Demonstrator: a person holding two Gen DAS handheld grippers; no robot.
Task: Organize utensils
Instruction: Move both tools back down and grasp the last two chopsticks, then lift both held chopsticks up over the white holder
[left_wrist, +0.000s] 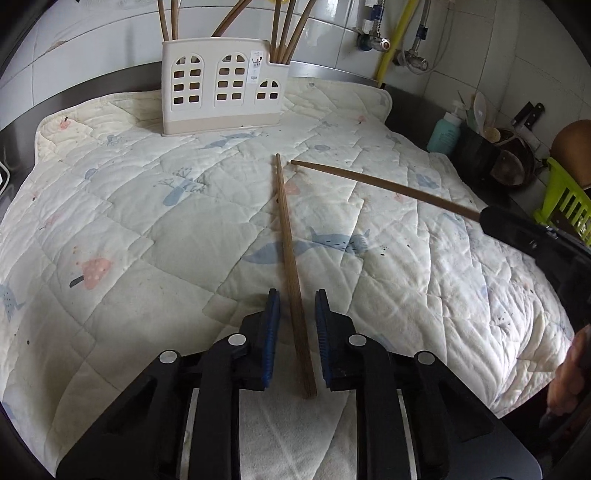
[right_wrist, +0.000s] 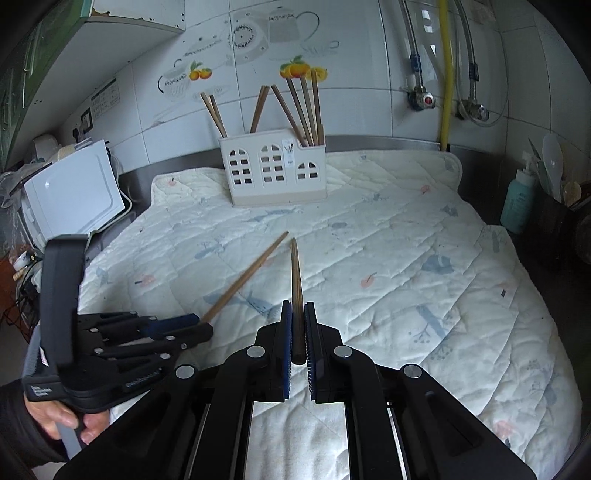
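Note:
A brown wooden chopstick (left_wrist: 291, 269) lies on the quilted cloth between the fingers of my left gripper (left_wrist: 297, 299), which is open around it with gaps on both sides. It also shows in the right wrist view (right_wrist: 245, 278). My right gripper (right_wrist: 297, 308) is shut on a second chopstick (right_wrist: 295, 273) that points toward the holder; in the left wrist view this chopstick (left_wrist: 384, 186) comes in from the right. A white utensil holder (left_wrist: 223, 86) with window cut-outs stands at the back of the cloth, also in the right wrist view (right_wrist: 275, 171), with several chopsticks upright in it.
The quilted cloth (right_wrist: 406, 258) covers the counter. A teal soap bottle (right_wrist: 519, 203) and dark utensil pots stand at the right. A white appliance (right_wrist: 74, 192) stands at the left. A green rack (left_wrist: 563, 201) is at the far right. Tiled wall with pipes behind.

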